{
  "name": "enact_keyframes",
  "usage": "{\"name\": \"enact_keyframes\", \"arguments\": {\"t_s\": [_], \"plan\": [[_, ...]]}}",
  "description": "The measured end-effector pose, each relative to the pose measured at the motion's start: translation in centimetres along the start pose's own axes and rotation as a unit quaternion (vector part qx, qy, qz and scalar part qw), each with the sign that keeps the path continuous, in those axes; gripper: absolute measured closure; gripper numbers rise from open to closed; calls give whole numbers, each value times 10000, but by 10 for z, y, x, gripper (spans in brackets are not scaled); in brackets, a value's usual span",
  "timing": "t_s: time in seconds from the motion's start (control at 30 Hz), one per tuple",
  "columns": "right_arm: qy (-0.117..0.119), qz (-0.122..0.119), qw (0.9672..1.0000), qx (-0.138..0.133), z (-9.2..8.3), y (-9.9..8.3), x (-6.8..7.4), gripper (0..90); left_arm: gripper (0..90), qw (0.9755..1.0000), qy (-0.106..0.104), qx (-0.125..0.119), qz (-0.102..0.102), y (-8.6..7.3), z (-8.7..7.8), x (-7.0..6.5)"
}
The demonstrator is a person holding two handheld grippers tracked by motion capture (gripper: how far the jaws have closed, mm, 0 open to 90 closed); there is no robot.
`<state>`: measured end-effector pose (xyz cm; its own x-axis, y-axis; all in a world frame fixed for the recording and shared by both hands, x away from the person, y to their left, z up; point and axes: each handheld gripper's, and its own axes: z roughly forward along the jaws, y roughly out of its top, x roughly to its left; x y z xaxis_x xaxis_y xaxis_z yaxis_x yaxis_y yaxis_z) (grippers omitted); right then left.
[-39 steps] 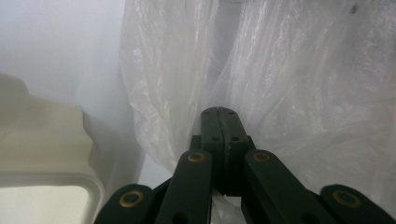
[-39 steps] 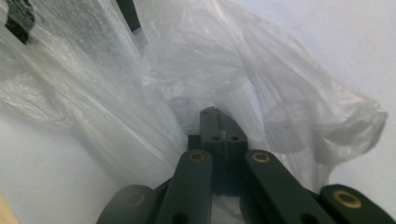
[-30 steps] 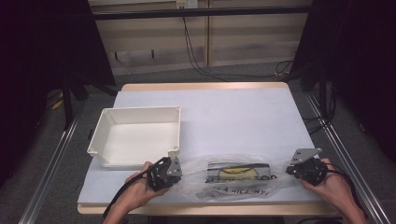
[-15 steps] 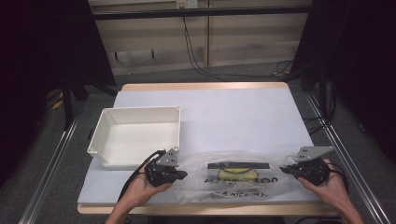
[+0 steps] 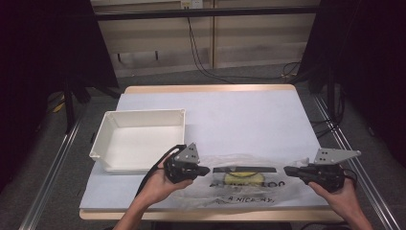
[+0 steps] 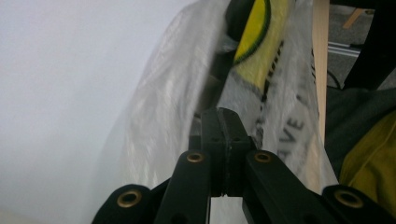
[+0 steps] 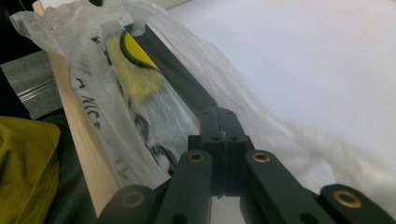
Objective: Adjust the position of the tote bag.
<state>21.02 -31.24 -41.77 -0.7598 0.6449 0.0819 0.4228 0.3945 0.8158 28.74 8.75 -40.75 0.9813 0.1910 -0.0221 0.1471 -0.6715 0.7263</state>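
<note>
In the high view, a thin, crinkled clear plastic bag lies near the front edge of the pale table, stretched between the left gripper and right gripper; its black lettering is partly unreadable. A rectangular white plastic tray sits just beside the left hand. In the left gripper view, the matte black jaws are clamped on the film, with a yellow shape blurred inside. In the right gripper view, the jaws likewise pinch the bag's edge.
</note>
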Motion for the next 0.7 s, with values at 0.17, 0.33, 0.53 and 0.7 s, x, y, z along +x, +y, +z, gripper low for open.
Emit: {"name": "enact_keyframes", "arguments": {"t_s": [0.17, 0.33, 0.53, 0.7], "plan": [[236, -200, 9995, 61, 25, 17, 13, 900, 900, 9999, -98, 121, 27, 21, 17, 11], [365, -390, 9984, 204, 59, 41, 26, 900, 900, 9986, -386, 231, 280, 51, 41, 10], [372, -573, 9970, 372, 82, 49, 36, 900, 900, 9966, -605, 374, 409, 66, 62, 9], [482, -513, 9965, 450, 91, 43, 37, 900, 899, 9942, -641, 663, 561, 72, 76, 3]]}}
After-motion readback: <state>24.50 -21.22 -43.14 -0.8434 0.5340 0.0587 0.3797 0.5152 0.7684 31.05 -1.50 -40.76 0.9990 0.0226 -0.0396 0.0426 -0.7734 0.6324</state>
